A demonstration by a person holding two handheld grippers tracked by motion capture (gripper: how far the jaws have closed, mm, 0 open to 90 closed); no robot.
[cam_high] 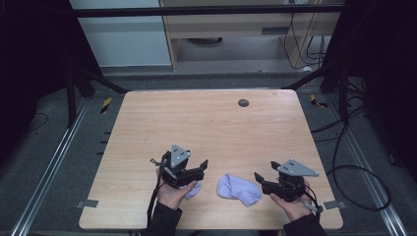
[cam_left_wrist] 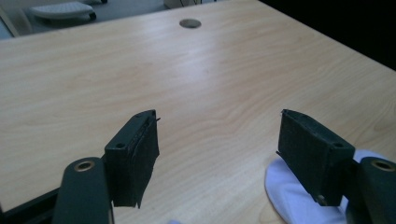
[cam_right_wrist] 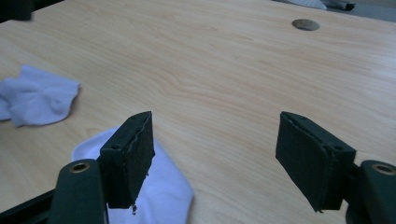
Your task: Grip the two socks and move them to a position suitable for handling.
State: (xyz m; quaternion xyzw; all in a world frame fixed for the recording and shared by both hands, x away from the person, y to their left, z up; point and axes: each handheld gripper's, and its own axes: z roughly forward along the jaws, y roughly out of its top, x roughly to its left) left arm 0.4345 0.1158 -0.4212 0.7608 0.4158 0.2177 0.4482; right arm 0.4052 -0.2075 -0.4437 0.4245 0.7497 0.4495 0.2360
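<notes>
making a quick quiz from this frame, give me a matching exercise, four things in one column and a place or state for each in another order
Things:
1. left gripper
2. right gripper
3. sock between the grippers
4. round grommet hole

Places or states:
A. far side of the table, right of centre
B. open, with a white sock partly under the hand holding it
C. lies crumpled on the bare wood, touched by nothing
D. open, jaws pointing toward the middle sock

Pairs: 1-B, 2-D, 3-C, 4-A
</notes>
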